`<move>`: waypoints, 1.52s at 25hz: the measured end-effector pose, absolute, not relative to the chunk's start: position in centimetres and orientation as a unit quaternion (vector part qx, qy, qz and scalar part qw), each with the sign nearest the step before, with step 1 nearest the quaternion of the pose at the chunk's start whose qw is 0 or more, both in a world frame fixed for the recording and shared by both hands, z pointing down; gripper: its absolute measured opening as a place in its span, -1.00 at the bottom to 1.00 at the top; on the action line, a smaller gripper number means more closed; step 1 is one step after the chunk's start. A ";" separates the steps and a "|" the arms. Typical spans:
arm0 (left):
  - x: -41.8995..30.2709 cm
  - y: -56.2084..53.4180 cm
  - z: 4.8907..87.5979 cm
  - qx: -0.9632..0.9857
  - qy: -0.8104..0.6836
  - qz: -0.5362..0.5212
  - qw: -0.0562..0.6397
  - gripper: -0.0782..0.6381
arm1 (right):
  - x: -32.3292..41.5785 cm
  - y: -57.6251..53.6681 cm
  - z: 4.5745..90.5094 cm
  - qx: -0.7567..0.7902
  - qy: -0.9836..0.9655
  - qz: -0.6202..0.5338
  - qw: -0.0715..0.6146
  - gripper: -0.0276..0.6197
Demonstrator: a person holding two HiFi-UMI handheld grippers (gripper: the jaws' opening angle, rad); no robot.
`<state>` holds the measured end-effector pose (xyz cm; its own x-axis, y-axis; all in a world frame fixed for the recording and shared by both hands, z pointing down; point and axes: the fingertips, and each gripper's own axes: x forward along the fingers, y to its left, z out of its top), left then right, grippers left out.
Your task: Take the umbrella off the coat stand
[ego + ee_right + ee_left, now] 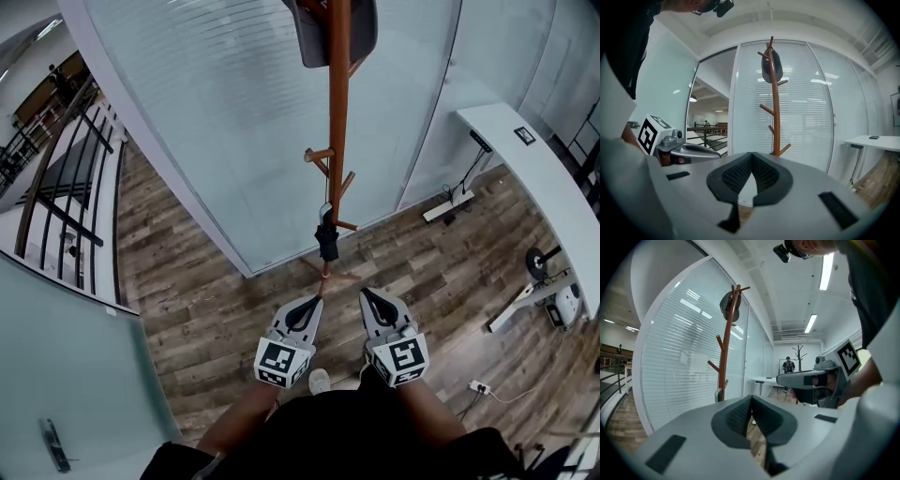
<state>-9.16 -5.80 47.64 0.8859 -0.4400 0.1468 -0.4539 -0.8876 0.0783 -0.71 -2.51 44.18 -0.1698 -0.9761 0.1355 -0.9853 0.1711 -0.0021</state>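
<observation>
The brown wooden coat stand rises in front of a glass wall, with a dark hat on its top. A small folded black umbrella hangs from a low peg near the stand's foot. My left gripper and right gripper are side by side just short of the stand, both shut and empty, pointing at it. The left gripper view shows its jaws closed, the stand ahead left and the umbrella's pale top. In the right gripper view the closed jaws sit below the stand; the umbrella is hidden.
A glass wall with blinds stands behind the coat stand. A white desk runs along the right, with a wheeled device and a power strip on the wood floor. A railing lies at the left.
</observation>
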 end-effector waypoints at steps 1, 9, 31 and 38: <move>-8.9 -6.3 48.0 0.968 -0.236 0.071 0.055 -0.75 | -0.1 -3.0 44.3 0.645 -0.761 0.043 0.051 -0.90; -6.1 -9.0 49.7 0.956 -0.273 0.091 0.058 -0.75 | 3.7 -6.4 45.9 0.617 -0.782 0.069 0.055 -0.90; 0.1 -13.1 55.0 0.884 -0.442 0.109 0.103 -0.75 | 10.6 -14.9 49.3 0.491 -0.869 0.044 0.036 -0.90; 0.8 -13.9 57.7 0.875 -0.452 0.137 0.108 -0.75 | 11.1 -15.9 51.6 0.478 -0.875 0.062 0.044 -0.90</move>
